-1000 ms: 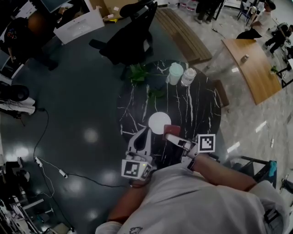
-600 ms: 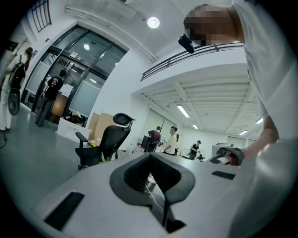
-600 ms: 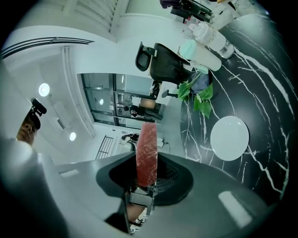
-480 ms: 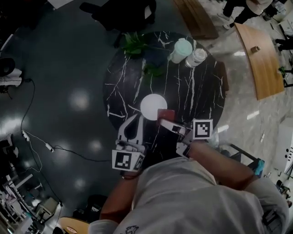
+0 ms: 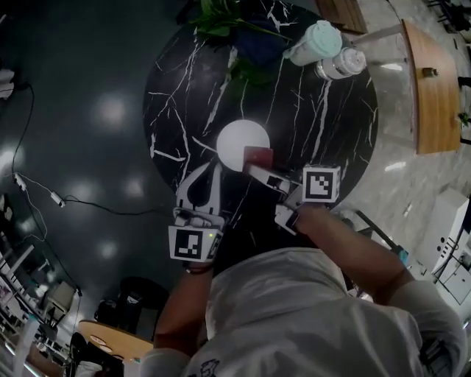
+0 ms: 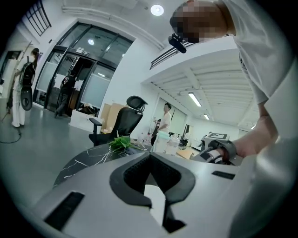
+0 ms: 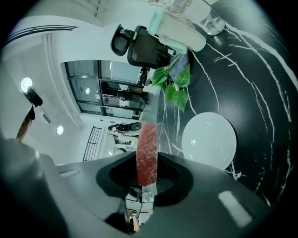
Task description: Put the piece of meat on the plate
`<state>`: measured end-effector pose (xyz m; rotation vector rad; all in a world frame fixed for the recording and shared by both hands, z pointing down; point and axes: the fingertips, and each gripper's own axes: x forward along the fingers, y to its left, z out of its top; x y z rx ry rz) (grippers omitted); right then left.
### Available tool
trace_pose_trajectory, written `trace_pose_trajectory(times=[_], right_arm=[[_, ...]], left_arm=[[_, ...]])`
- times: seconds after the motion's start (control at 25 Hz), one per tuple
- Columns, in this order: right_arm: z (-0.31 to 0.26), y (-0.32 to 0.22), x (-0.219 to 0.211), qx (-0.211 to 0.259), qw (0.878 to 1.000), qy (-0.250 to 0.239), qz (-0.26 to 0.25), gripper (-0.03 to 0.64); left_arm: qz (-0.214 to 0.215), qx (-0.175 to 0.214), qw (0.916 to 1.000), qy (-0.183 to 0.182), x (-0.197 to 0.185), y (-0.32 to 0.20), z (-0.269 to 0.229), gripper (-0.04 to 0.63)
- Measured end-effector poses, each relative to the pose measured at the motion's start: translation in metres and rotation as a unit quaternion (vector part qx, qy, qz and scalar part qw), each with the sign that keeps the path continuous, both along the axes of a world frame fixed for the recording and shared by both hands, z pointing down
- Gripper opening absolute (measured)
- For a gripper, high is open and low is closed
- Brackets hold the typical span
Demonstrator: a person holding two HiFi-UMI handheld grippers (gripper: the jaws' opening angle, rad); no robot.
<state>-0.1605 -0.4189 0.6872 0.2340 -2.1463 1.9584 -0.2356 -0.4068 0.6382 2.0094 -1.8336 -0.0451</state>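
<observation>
Head view: a round black marble table (image 5: 331,125) seen from above, with the person's arms reaching in from 6 o'clock.
Plate: a white plate (image 5: 237,140) sits bare near the table's middle.
Meat: a red piece of meat (image 5: 258,156) is at the plate's 4 o'clock rim, overlapping the edge. I can't tell whether it touches the plate.
Right gripper: the right gripper (image 5: 257,171) is clenched on the meat. Its own view shows the slab edge-on and upright between the jaws, with the plate off at 3 o'clock.
Left gripper: the left gripper (image 5: 213,168) has its jaws closed together with nothing between them. It sits at the plate's 7 o'clock, just beside the rim.
Far edge: a pale green lidded cup (image 5: 315,41) and a clear bottle (image 5: 341,63) stand at the table's 1 o'clock, and a leafy plant (image 5: 221,18) at 11 o'clock.
Beyond: a black office chair (image 7: 139,44) stands past the plant.
</observation>
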Motion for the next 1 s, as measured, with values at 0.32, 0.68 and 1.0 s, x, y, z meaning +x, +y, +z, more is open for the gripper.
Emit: trace_pose_trajectory(times=[0.32,0.68,1.0], right_arm=[[0.072,-0.004,-0.008,-0.019,0.999,0.046,-0.015,0.086],[0.122,0.001,-0.010,-0.034,0.994,0.097,-0.033,0.086],[0.146,0.002,-0.010,-0.047,0.987,0.148,-0.042,0.087]], left_arm=[[0.003,-0.036,0.9992,0.018,0.010,0.004,0.071,0.008],[0.013,-0.044,0.9989,0.007,0.010,-0.004,0.108,0.006],[0.015,-0.049,0.9984,0.021,0.012,0.002,0.121,0.006]])
